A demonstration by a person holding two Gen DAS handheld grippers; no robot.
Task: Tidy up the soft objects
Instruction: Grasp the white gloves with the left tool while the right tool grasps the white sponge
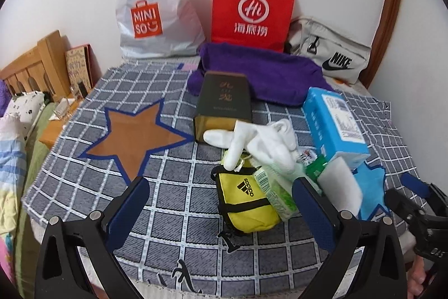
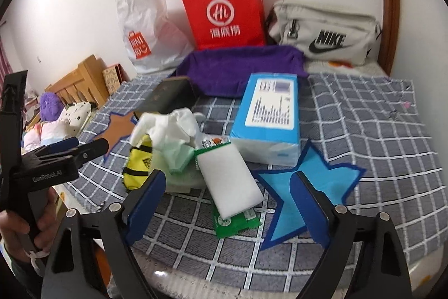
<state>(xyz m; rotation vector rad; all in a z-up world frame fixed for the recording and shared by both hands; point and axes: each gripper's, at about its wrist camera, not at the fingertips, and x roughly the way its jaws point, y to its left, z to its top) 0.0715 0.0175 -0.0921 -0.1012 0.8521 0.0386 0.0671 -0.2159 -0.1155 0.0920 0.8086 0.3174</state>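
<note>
A pile of soft things lies mid-table: white socks (image 1: 261, 138) (image 2: 170, 128), a yellow adidas pouch (image 1: 246, 203) (image 2: 138, 161), a green tissue pack (image 1: 275, 191), a white sponge in a green wrapper (image 2: 233, 178) (image 1: 338, 181) and a blue tissue pack (image 2: 266, 116) (image 1: 334, 122). A purple towel (image 1: 257, 72) (image 2: 238, 69) lies behind them. My left gripper (image 1: 221, 212) is open and empty, just in front of the pouch. My right gripper (image 2: 226, 203) is open and empty, its fingers either side of the sponge's near end.
A dark box (image 1: 224, 102) stands by the socks. A Miniso bag (image 1: 156, 7), a red paper bag (image 1: 252, 10) and a grey Nike bag (image 2: 324, 35) line the wall. The checked cloth (image 1: 179, 201) bears an orange star (image 1: 137, 133) and a blue star (image 2: 305, 192). A bed lies left.
</note>
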